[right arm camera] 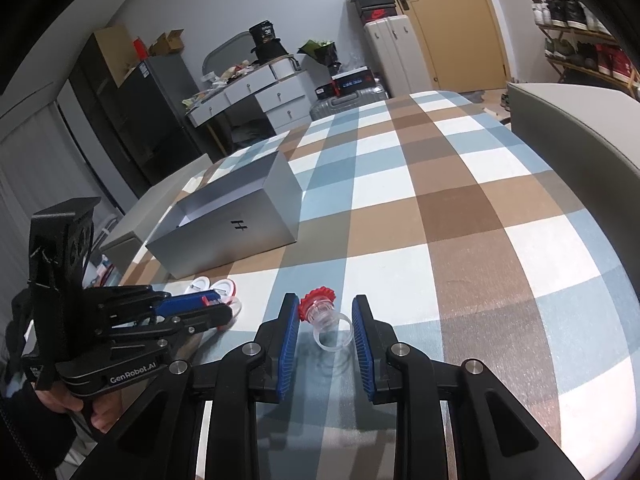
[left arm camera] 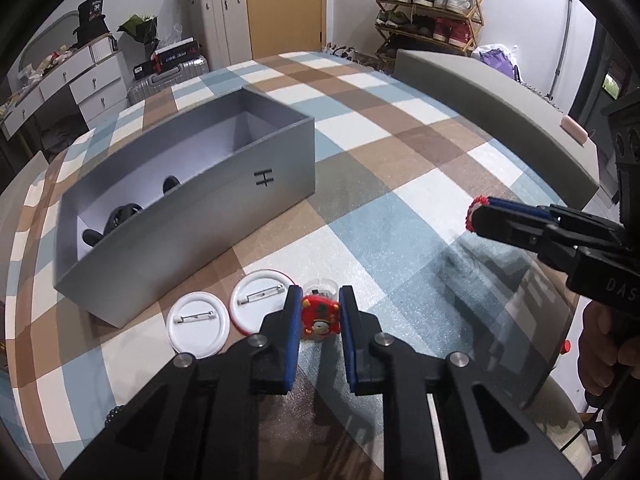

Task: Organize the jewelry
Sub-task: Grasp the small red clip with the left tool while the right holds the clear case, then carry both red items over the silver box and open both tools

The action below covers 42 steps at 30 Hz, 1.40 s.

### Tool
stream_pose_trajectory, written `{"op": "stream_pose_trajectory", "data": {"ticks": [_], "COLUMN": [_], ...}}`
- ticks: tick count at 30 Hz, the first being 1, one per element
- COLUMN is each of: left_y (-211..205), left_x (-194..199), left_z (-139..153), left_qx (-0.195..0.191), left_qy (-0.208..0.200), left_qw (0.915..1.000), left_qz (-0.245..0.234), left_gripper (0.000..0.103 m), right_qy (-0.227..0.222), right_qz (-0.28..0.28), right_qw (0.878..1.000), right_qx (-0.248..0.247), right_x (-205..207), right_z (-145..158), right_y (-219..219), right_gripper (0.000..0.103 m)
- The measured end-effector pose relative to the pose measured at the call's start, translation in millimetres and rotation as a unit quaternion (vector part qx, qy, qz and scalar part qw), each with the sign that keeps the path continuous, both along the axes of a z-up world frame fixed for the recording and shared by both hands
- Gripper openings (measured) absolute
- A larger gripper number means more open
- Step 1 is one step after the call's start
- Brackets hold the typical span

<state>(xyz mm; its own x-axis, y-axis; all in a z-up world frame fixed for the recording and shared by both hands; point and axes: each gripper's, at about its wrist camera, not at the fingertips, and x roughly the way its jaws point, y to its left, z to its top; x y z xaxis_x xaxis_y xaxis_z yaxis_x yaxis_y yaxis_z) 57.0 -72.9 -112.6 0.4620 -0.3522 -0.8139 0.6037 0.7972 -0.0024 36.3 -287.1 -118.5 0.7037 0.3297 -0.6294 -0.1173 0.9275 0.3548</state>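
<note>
A red toy ring on a clear band (left arm camera: 319,315) lies on the checked cloth between the open jaws of my left gripper (left arm camera: 320,300). A second clear ring with a red ruffled top (right arm camera: 322,314) lies between the open jaws of my right gripper (right arm camera: 326,312); its red edge shows beside the right gripper in the left wrist view (left arm camera: 474,212). Two white pin badges (left arm camera: 198,325) (left arm camera: 260,307) lie face down left of the left gripper. A grey open box (left arm camera: 224,204) behind them holds dark items.
A grey box lid (left arm camera: 496,112) lies at the far right of the table. A grey flat piece (right arm camera: 132,232) sits left of the box. Suitcases, drawers and a shoe rack stand beyond the table.
</note>
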Motion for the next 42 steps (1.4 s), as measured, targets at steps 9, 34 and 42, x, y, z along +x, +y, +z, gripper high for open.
{"op": "stream_pose_trajectory", "data": {"ticks": [9, 34, 42], "left_y": [25, 72, 72], "left_x": [-5, 75, 97], "left_z": [32, 68, 47], "left_qx": [-0.033, -0.106, -0.111], "left_qy": [-0.030, -0.035, 0.009], "left_qw": [0.9985, 0.9908, 0.9910], "left_qz": [0.033, 0.077, 0.073], "left_gripper": [0.013, 0.013, 0.013], "right_qy": [-0.015, -0.042, 0.002], "right_qz": [0.020, 0.112, 0.103], "right_qw": [1.000, 0.993, 0.995], "right_qx": [-0.013, -0.012, -0.012], "right_x": [5, 114, 151], "right_z": [15, 70, 39], "right_y": [15, 93, 98], "right_gripper": [0.026, 0.026, 0.026]}}
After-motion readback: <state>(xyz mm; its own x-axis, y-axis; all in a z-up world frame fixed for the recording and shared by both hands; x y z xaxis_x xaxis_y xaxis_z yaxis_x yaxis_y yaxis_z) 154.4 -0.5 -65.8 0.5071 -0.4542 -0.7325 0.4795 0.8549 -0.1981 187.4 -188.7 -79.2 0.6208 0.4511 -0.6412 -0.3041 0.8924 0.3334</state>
